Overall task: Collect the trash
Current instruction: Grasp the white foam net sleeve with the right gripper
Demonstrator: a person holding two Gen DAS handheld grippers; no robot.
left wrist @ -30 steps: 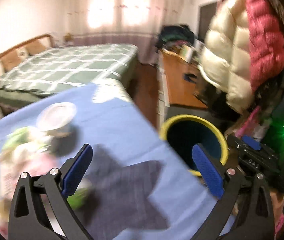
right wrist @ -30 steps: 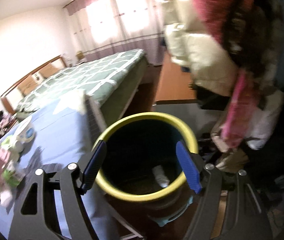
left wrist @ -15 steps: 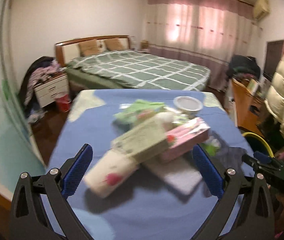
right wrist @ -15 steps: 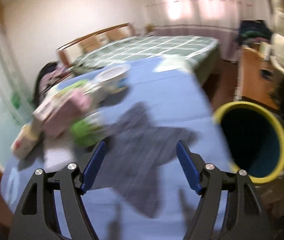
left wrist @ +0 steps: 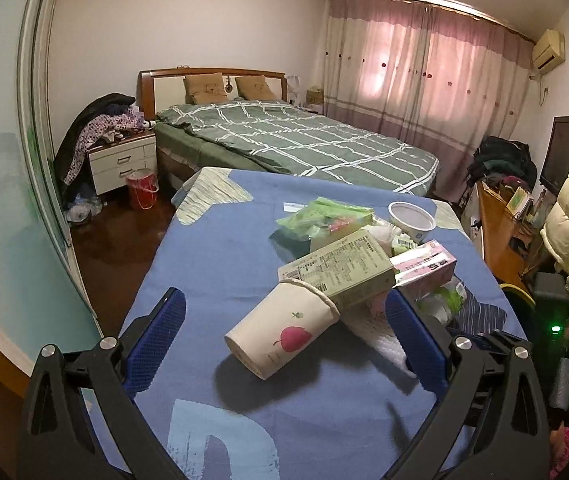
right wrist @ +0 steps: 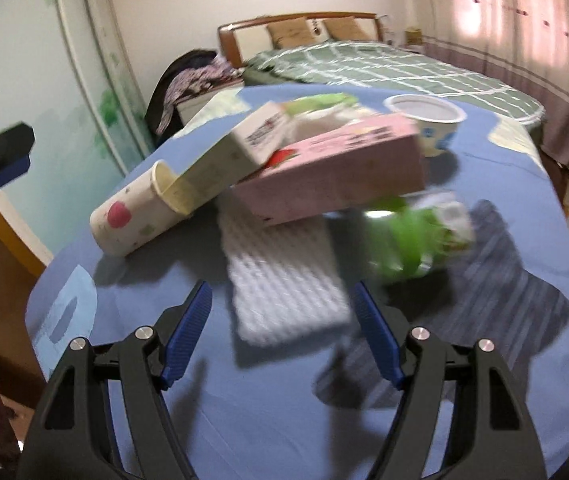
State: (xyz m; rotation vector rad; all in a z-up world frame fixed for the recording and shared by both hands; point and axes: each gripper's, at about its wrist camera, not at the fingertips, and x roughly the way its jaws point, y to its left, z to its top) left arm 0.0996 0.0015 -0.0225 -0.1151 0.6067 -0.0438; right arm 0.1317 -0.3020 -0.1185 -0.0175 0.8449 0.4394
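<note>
Two open jaws short of the paper cup and foam sheet.

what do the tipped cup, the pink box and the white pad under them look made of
Tipped cup: likely paper, matte cream, rolled rim, printed apple.
Pink box: thin cardboard, smooth printed faces, folded edges.
White pad: probably foam or quilted paper, judging by its dimpled grid; blur leaves it open.

Bare blue cloth lies open left of the heaped trash.

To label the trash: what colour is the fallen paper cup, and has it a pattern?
Cream cup with a red apple print; clearest in the left wrist view.
</note>
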